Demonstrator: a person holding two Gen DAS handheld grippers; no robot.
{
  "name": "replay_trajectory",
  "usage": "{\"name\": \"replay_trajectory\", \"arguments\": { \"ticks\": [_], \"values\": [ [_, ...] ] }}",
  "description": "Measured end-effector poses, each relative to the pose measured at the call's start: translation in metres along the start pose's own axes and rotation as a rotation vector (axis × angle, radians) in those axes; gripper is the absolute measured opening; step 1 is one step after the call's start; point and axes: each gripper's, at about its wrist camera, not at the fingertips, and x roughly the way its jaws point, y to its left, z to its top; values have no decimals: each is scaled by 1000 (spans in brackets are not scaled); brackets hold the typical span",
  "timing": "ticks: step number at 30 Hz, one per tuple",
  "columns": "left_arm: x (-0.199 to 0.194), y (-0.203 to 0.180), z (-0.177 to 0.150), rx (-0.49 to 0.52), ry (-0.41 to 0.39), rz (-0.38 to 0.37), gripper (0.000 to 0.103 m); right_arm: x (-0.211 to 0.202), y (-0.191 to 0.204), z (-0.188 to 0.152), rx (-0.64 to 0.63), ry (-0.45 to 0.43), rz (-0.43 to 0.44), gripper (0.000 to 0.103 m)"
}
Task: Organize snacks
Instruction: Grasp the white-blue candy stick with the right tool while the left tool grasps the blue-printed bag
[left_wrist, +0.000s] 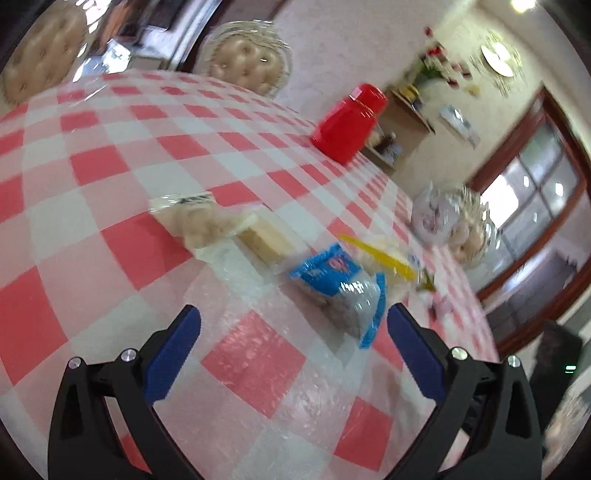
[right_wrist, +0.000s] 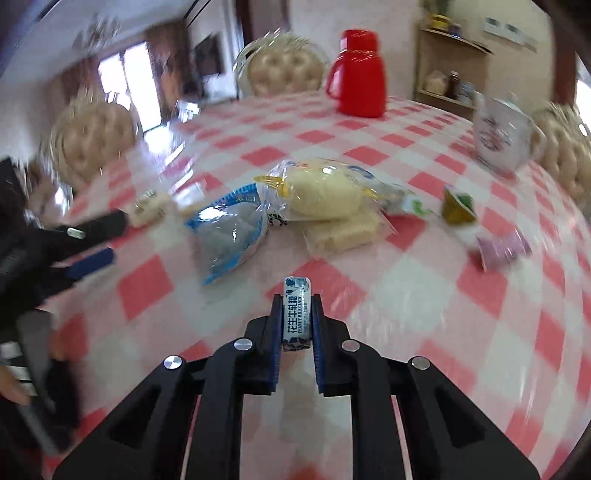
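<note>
Glossy checked tablecloth (right_wrist: 369, 155), crinkly snack packets (right_wrist: 229, 236), right gripper (right_wrist: 296, 295) pinching oblong wrapped candy (right_wrist: 296, 314)

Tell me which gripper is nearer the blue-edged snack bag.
Left. The left gripper hangs open right beside the blue-edged snack bag; the right gripper, shut on a wrapped candy, sits further back.

Table (right_wrist: 406, 295) in red-white check cloth under clear film. On it: red jug (right_wrist: 358, 74) at far side, floral glass pitcher (right_wrist: 502, 136), blue-edged packet (right_wrist: 229, 232), yellow-trimmed bun bag (right_wrist: 325, 192) lying over a wafer pack (right_wrist: 343, 229), green jelly cup (right_wrist: 458, 205), a pink one (right_wrist: 502, 249), probably jelly too.
</note>
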Motion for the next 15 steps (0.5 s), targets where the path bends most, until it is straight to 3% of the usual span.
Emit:
{"name": "replay_trajectory", "arguments": {
  "ticks": [3,6,9,10,15],
  "values": [
    [6,-26,-11,116,32,42,101,-13,-11,-14,101,-25,-17,15],
    [24,-46,-17,151,101,36,101,-22,-24,-14,170,-71,-47,15],
    [50,-56,-14,78,139,118,101,-27,-38,-15,228,-94,-61,15],
    [56,-61,-10,65,115,162,101,-27,-43,-14,244,-96,-68,15],
    [94,-77,7,70,110,332,101,-26,-52,-15,287,-97,-59,15]
  ]
}}
